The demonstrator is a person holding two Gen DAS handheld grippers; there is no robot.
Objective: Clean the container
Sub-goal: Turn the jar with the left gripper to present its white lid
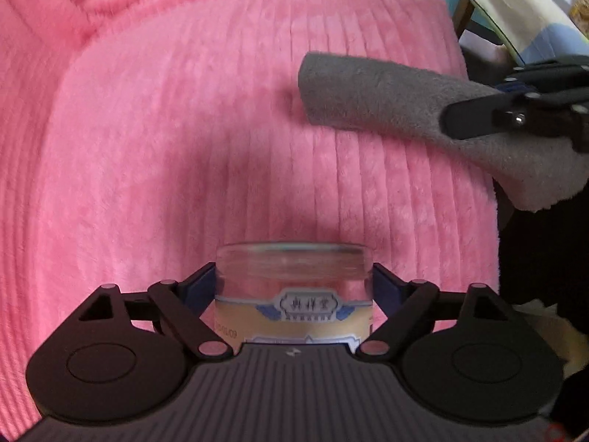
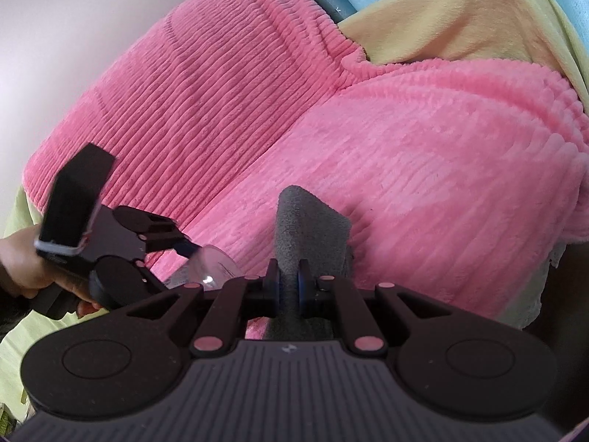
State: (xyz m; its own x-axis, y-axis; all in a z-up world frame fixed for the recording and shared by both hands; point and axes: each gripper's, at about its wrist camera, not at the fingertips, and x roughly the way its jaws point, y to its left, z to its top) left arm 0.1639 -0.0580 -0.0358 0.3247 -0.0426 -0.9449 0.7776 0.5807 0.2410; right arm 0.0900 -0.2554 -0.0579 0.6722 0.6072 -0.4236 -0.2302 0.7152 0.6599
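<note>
My left gripper [image 1: 293,287] is shut on a clear plastic container [image 1: 293,276] with a tan and blue label, held above a pink ribbed blanket [image 1: 184,129]. My right gripper [image 2: 289,281] is shut on a folded grey cloth [image 2: 307,224] that sticks out ahead of its jaws. In the left wrist view the grey cloth [image 1: 386,99] hangs at the upper right, held by the right gripper [image 1: 478,118], apart from the container. In the right wrist view the container [image 2: 210,263] shows at lower left in the left gripper [image 2: 173,243].
A yellow blanket [image 2: 441,22] lies beyond the pink one. Patterned fabric [image 1: 522,11] and a dark area [image 1: 541,250] sit to the right. A pale wall [image 2: 73,18] is at the left. A hand [image 2: 22,261] holds the left gripper.
</note>
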